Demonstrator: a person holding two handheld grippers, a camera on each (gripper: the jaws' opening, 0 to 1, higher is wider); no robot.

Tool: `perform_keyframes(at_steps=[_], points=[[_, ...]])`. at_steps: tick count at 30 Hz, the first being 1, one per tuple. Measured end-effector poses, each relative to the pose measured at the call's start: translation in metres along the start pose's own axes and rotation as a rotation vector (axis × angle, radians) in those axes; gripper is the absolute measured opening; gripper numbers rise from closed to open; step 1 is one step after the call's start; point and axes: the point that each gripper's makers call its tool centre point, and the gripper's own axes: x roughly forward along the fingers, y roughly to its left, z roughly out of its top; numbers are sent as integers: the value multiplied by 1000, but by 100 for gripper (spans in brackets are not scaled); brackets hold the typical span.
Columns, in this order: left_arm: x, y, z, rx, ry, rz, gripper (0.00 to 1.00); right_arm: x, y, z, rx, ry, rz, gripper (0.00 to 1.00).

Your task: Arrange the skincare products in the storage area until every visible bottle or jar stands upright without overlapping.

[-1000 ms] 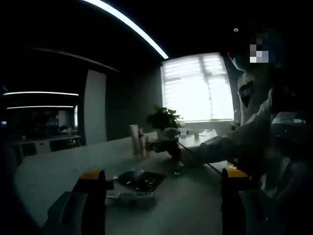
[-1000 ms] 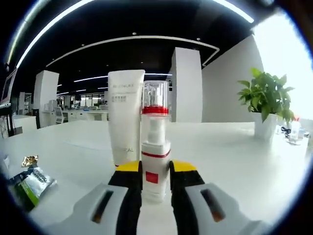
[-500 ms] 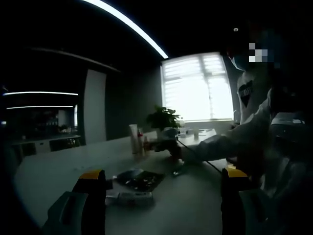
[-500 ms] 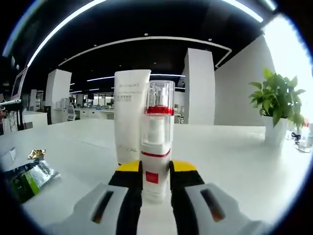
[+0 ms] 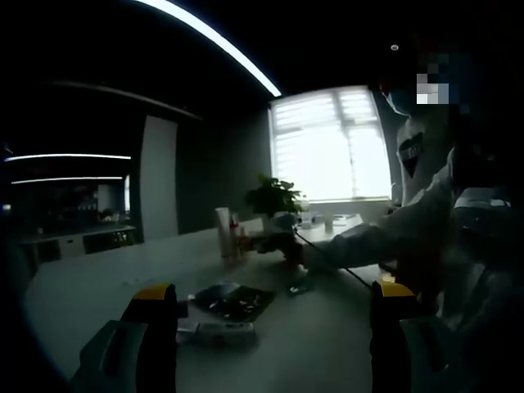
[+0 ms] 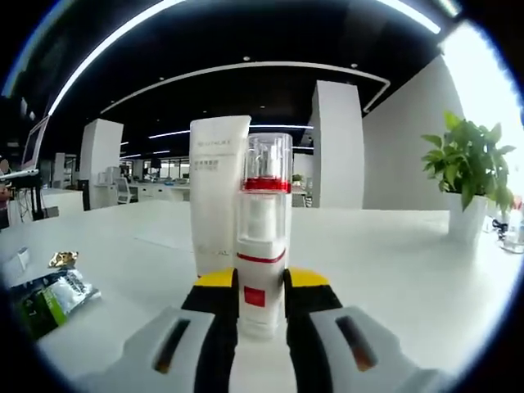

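In the right gripper view, our right gripper (image 6: 261, 304) clenched a spray bottle (image 6: 262, 246) upright on the table (image 6: 393, 270), its base hidden between the jaws. A white tube (image 6: 217, 192) stood just behind, partly covered by it. Sachets (image 6: 49, 293) lay to the left, cut off. In the dim left gripper view, our left gripper (image 5: 266, 315) hung released; a packet (image 5: 233, 301) was hard to identify.

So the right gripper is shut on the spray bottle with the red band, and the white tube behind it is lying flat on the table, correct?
Not quite. The right gripper is shut on the spray bottle, but the white tube behind it stands upright on the table, as the right gripper view shows.
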Motion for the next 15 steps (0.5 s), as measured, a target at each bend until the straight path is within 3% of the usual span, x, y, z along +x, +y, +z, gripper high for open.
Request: perform_keyframes(at_steps=[15], points=[[-1,0,0,4,3,5,100,-8,5,-2,10,7,10,20]])
